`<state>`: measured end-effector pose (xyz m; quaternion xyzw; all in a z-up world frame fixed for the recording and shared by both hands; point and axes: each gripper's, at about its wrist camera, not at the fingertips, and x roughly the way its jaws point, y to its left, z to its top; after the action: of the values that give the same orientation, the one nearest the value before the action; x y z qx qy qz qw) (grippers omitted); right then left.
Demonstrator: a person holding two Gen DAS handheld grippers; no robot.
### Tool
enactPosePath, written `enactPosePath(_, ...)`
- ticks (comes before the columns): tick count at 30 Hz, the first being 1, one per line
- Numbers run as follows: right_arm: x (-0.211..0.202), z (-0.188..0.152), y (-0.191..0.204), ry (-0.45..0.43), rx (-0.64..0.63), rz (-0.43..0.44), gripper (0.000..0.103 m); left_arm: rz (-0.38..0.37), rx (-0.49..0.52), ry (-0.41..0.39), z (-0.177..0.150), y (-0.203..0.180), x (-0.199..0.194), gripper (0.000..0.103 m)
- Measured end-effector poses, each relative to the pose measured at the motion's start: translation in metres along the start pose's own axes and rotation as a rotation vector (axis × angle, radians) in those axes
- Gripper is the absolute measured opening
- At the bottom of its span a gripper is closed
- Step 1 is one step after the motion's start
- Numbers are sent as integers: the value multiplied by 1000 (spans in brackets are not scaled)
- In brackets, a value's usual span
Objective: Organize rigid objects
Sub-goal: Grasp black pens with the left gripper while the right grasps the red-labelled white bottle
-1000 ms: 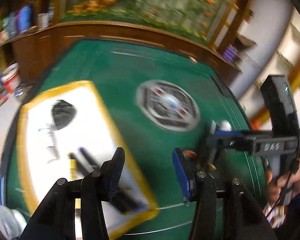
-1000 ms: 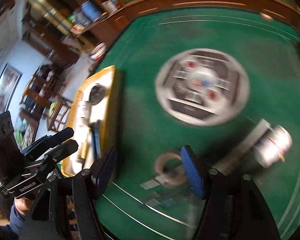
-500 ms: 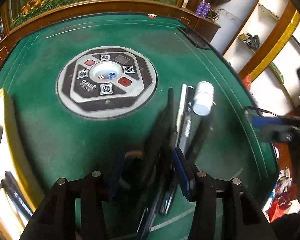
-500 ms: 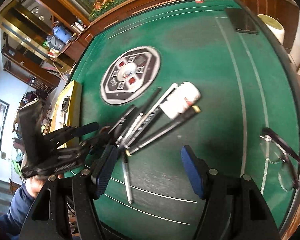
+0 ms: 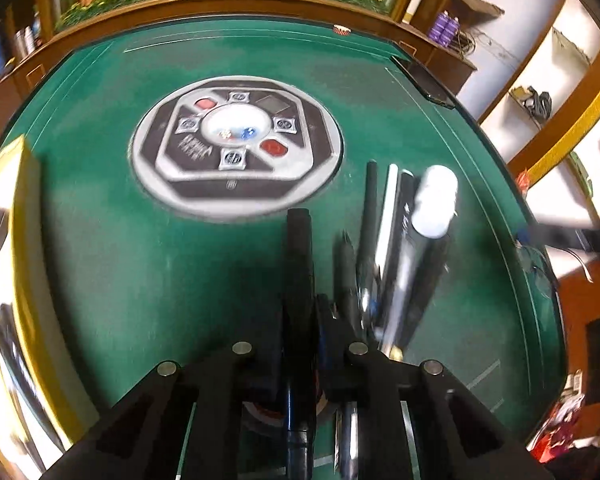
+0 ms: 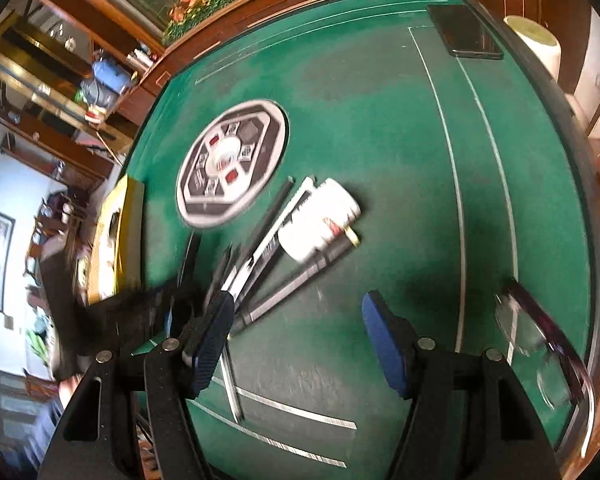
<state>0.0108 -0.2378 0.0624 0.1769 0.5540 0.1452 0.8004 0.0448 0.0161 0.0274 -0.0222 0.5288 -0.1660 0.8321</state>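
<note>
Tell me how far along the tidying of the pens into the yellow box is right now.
Early going. Done: a few items already lie in the yellow box. In hand: the left tongs are closing on a black pen; the right tongs are open and empty. Left: the remaining pens, the white bottle and the glasses are on the green table.

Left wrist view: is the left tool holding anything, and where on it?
The left tool is closing on a black pen, pinched partway along its barrel; its far end juts out ahead. The right tool is open and holds nothing.
</note>
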Motion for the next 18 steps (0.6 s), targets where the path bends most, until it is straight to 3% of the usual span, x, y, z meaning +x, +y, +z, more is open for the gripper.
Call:
enactPosePath(3, 15, 22, -5, 3, 35, -9, 66, -7, -30, 0, -13, 4, -5, 14)
enactPosePath(7, 43, 44, -9, 43, 47, -108, 65, 7, -50, -7, -23, 5, -10, 14)
enactPosePath(12, 71, 50, -5, 87, 41, -123, 56, 13, -75, -13, -25, 12, -10, 14)
enactPosePath(15, 83, 55, 10, 95, -36, -144, 39, 10, -87, -15, -26, 15, -10, 14)
enactPosePath(18, 89, 54, 15, 106, -78, -139, 37, 3, -100, -8, -23, 18, -5, 14)
